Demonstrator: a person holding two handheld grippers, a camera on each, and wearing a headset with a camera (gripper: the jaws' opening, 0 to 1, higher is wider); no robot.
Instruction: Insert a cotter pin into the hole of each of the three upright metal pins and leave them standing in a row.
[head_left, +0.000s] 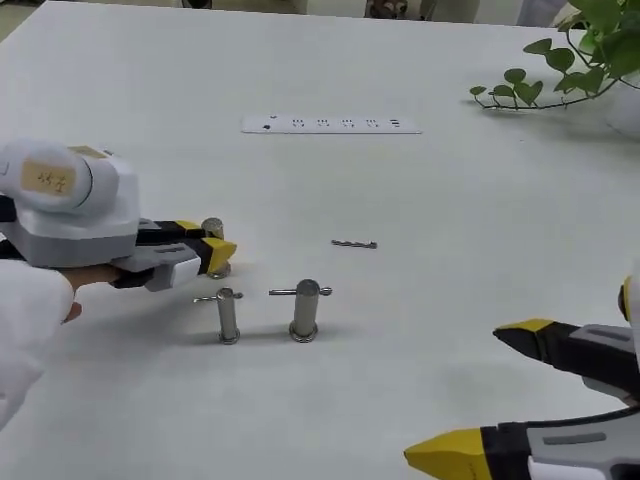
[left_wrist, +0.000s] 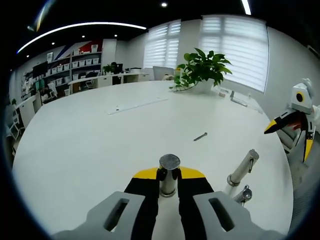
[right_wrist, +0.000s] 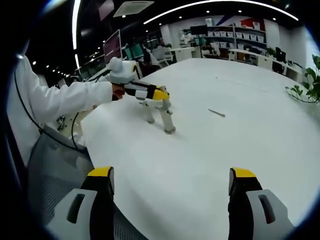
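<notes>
My left gripper is shut on an upright metal pin at the left of the white table; in the left gripper view that pin stands between the yellow-tipped jaws. Two more metal pins stand side by side just in front, each with a cotter pin through its top. A loose cotter pin lies flat further back. My right gripper hovers open at the lower right, nothing between its jaws; its own view shows the jaws spread wide, well short of the pins.
A white power strip lies toward the far side of the table. A potted plant sits at the far right corner. A person's white sleeve reaches in behind the left gripper.
</notes>
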